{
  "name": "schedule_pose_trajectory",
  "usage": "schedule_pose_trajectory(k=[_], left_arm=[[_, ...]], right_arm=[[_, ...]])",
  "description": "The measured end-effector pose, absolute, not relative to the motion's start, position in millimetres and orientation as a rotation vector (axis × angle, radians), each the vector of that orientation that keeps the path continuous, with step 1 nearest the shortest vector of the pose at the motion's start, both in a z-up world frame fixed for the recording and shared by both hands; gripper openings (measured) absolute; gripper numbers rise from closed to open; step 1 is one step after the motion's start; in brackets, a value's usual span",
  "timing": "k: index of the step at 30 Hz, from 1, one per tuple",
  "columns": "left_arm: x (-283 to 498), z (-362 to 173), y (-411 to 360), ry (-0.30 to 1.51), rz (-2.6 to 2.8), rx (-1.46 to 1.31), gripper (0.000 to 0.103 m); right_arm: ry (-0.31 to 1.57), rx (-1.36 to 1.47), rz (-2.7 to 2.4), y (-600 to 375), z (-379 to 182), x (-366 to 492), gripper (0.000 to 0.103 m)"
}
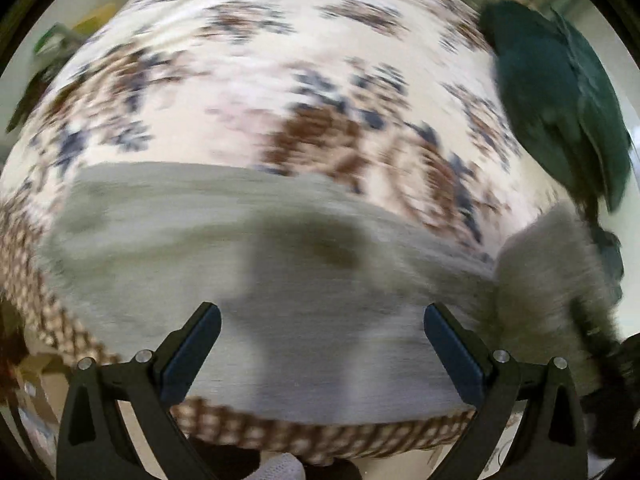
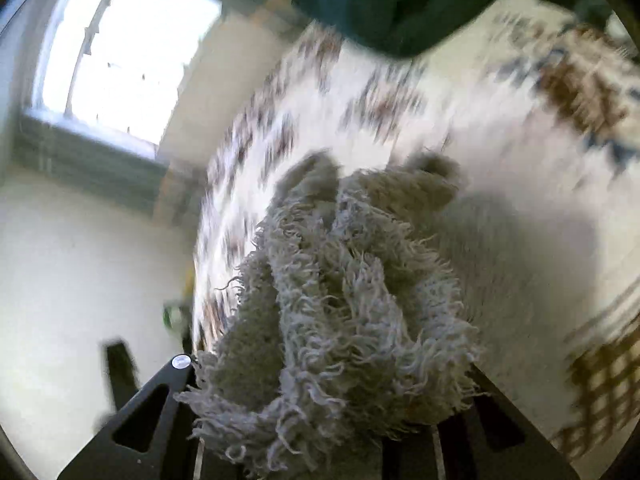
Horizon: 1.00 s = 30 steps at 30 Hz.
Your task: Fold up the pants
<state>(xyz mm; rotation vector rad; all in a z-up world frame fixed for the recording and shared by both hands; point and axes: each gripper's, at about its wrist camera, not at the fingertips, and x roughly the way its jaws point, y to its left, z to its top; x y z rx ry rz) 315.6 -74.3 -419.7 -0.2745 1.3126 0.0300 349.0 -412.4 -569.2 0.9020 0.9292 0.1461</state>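
Note:
Grey fuzzy pants [image 1: 256,264] lie spread on a cream floral bedspread [image 1: 248,92]. My left gripper [image 1: 322,332] is open and empty just above the pants' near part. At the right of the left wrist view, a bunched end of the pants [image 1: 548,264] is lifted. In the right wrist view my right gripper [image 2: 332,408] is shut on that shaggy grey bunch of the pants [image 2: 340,280], which hides the fingertips. Both views are blurred by motion.
A dark green garment [image 1: 560,104] lies at the bed's right side; it also shows at the top of the right wrist view [image 2: 400,4]. A bright window [image 2: 120,48] and pale wall are left of the bed. The bedspread's checked border [image 1: 320,436] marks the near edge.

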Motion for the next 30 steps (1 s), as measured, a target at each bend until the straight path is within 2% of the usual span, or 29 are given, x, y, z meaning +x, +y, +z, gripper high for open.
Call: schedule_pose_trajectory(k=[4, 6, 7, 8, 10, 11, 14, 17, 22, 27, 30], left_arm=[[301.4, -425.4, -16.8, 1.326, 0.109, -0.275, 0.103], [295.0, -431.8, 8.7, 1.343, 0.133, -0.3, 0.103], [291.7, -435.6, 22.9, 1.35, 0.148, -0.316, 0.103], [288.8, -437.7, 32.7, 1.354, 0.157, -0.326, 0.103], [284.9, -443.3, 55.5, 1.362, 0.173, -0.349, 0.103], [283.1, -444.8, 64.4, 1.362, 0.179, -0.359, 0.103], [280.5, -450.0, 89.0, 1.361, 0.184, -0.405, 0.103], [278.3, -449.6, 104.9, 1.352, 0.188, -0.427, 0.103], [271.7, -454.7, 131.5, 1.33, 0.242, -0.408, 0.103], [252.2, -472.6, 168.7, 1.319, 0.336, -0.459, 0.103], [226.3, -485.4, 191.1, 1.288, 0.404, -0.524, 0.103]], right_arm=[[1.191, 0.647, 0.16, -300.9, -619.7, 365.0, 0.025], [1.379, 0.475, 0.212, -244.5, -646.1, 368.2, 0.04], [1.435, 0.412, 0.266, -221.5, -651.4, 367.2, 0.044], [1.456, 0.371, 0.334, -202.4, -649.5, 364.4, 0.053], [1.443, 0.375, 0.446, -182.8, -635.6, 354.9, 0.061], [1.431, 0.382, 0.477, -178.1, -624.0, 351.4, 0.069], [1.375, 0.464, 0.48, -190.9, -596.5, 353.2, 0.072], [1.399, 0.58, 0.278, -224.5, -593.8, 366.0, 0.073], [1.486, 0.616, 0.042, -244.0, -619.9, 384.2, 0.073], [1.682, 0.526, -0.022, -203.3, -685.4, 385.4, 0.074], [1.537, 0.556, -0.051, -207.6, -661.4, 377.7, 0.073]])
